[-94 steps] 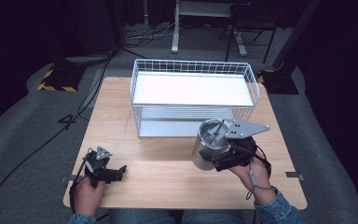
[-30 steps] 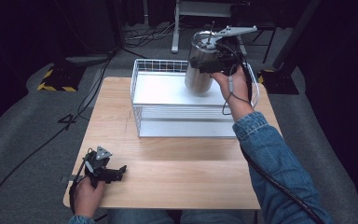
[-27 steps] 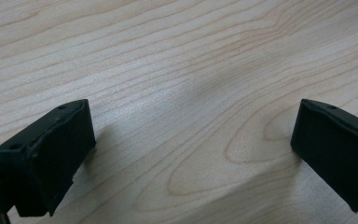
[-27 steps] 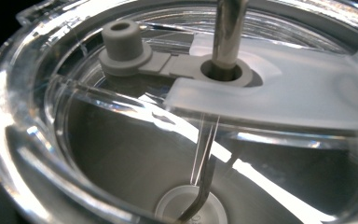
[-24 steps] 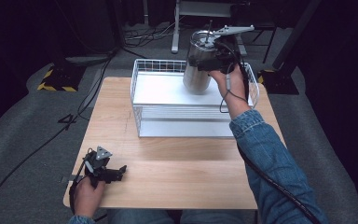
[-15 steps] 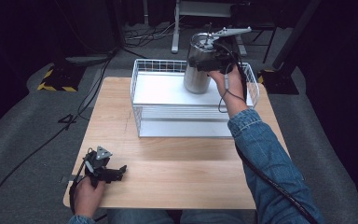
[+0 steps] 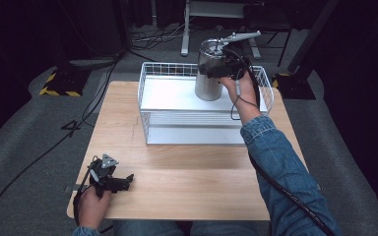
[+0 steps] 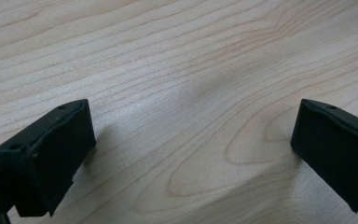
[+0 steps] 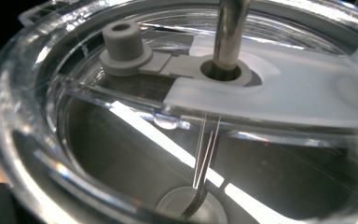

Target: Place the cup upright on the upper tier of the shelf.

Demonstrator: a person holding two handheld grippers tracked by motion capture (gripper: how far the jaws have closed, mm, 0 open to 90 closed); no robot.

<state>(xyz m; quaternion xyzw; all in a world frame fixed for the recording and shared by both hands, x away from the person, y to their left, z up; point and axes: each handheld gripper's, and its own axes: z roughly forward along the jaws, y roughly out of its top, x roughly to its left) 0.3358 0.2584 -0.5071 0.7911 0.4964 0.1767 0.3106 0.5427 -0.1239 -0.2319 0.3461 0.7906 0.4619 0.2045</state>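
Observation:
A steel tumbler (image 7: 206, 81) with a clear lid (image 9: 279, 93) and a metal straw (image 9: 228, 32) stands upright inside the back right of the white wire basket (image 7: 192, 132). My right gripper (image 7: 222, 69) is shut on the tumbler's upper part from the right. I cannot tell whether the tumbler's base touches the basket floor. A grey plug (image 9: 121, 46) sits in the lid beside the straw. My left gripper (image 7: 127, 180) rests on the wooden table (image 7: 187, 191) at the front left. It is open with bare wood between its fingers (image 8: 51, 154).
The basket takes up the back middle of the table; its front wall stands about mid-table. Black cables and stand legs (image 7: 187, 29) lie on the grey floor behind the table. A cable trails from the right gripper along the denim sleeve (image 7: 280, 167).
The right gripper carried the tumbler from the table in front of the basket up over its back right, then lowered it slightly and shifted it left. The left gripper has stayed still.

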